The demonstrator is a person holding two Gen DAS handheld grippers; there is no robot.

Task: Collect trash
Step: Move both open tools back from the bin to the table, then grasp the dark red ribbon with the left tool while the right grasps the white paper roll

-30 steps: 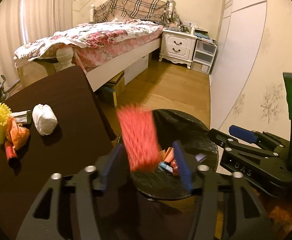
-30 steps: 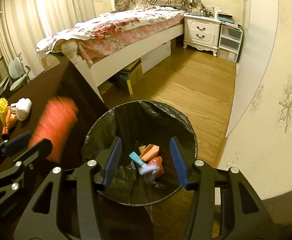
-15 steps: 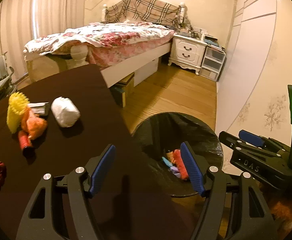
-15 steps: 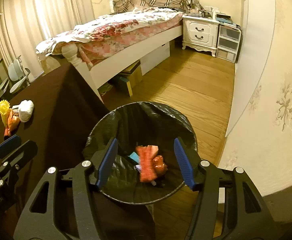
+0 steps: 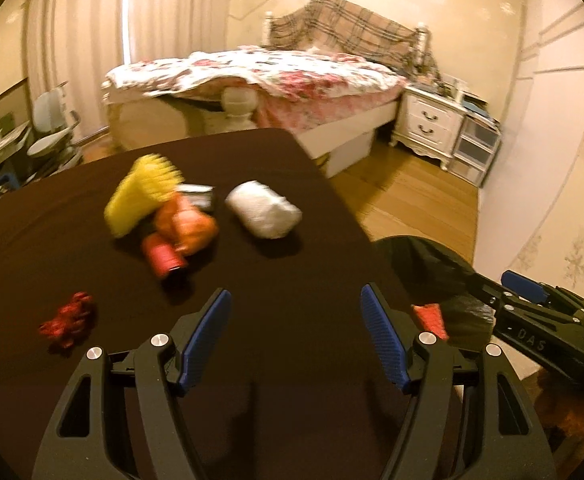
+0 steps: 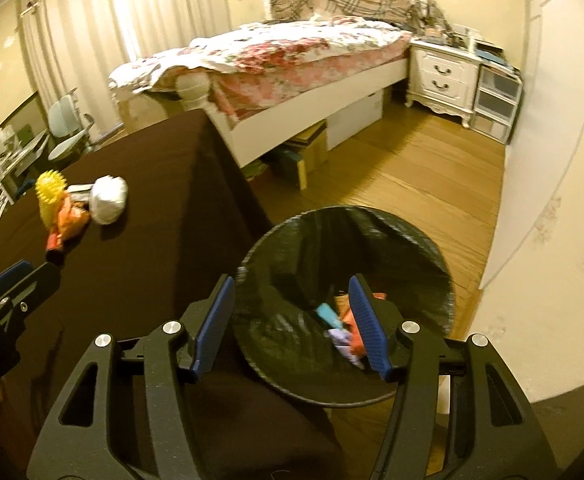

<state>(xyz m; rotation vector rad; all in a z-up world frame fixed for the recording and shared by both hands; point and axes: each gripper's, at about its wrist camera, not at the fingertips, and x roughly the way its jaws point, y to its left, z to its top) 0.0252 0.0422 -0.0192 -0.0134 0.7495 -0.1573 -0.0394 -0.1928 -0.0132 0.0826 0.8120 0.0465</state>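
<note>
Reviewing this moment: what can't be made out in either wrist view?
- Left wrist: yellow, orange and red trash cluster is motion-blurred; items unidentifiable.
- Left wrist: trash bin interior is mostly blocked by the table edge.
- Right wrist: bin contents are partly behind the right gripper.

Counted on desk (image 5: 292, 280): one white wad (image 5: 263, 214), one yellow spiky piece (image 5: 139, 196), one orange wrapper (image 5: 189, 226), one red scrap (image 5: 67, 319); one bin (image 6: 412, 240).
</note>
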